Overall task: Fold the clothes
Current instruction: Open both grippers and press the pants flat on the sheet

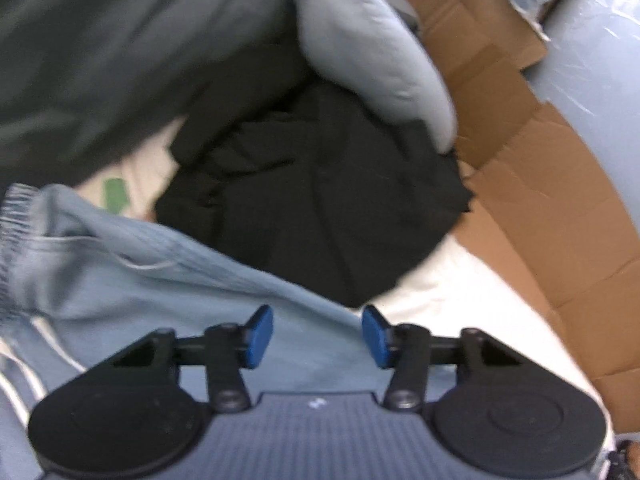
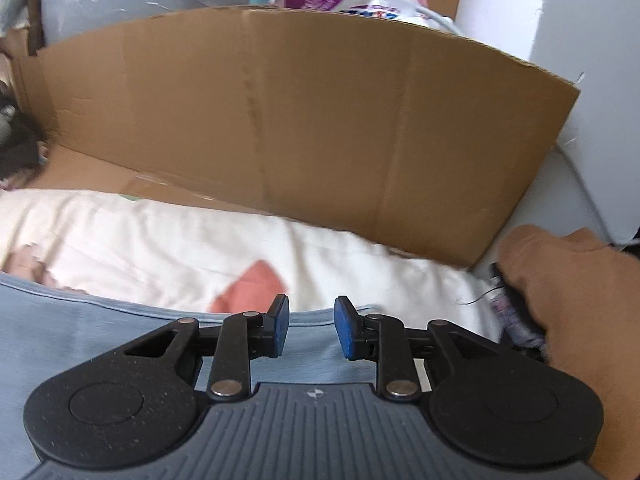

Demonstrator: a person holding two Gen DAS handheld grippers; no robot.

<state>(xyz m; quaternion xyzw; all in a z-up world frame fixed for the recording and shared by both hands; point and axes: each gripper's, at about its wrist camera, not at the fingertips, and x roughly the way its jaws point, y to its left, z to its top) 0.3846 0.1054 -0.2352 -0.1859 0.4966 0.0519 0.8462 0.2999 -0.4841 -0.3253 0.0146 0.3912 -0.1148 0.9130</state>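
Two claws parted and empty, left claw, right claw, light blue garment beneath

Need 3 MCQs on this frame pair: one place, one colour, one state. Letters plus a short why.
1. Where does the black garment lie in the left wrist view?
A. beyond the light blue garment, beside the cardboard
B. inside a drawer
C. on a hanger

2. What colour are the gripper pads?
A. red
B. blue
C. yellow

3. What state is the right gripper in?
A. shut on cloth
B. shut on cardboard
C. open, nothing between its pads

Key: 1 A, the black heap sits past the blue cloth, with brown cardboard to its right. 2 B, the pads show blue in both views. 3 C, a clear gap shows between the pads above the blue cloth.
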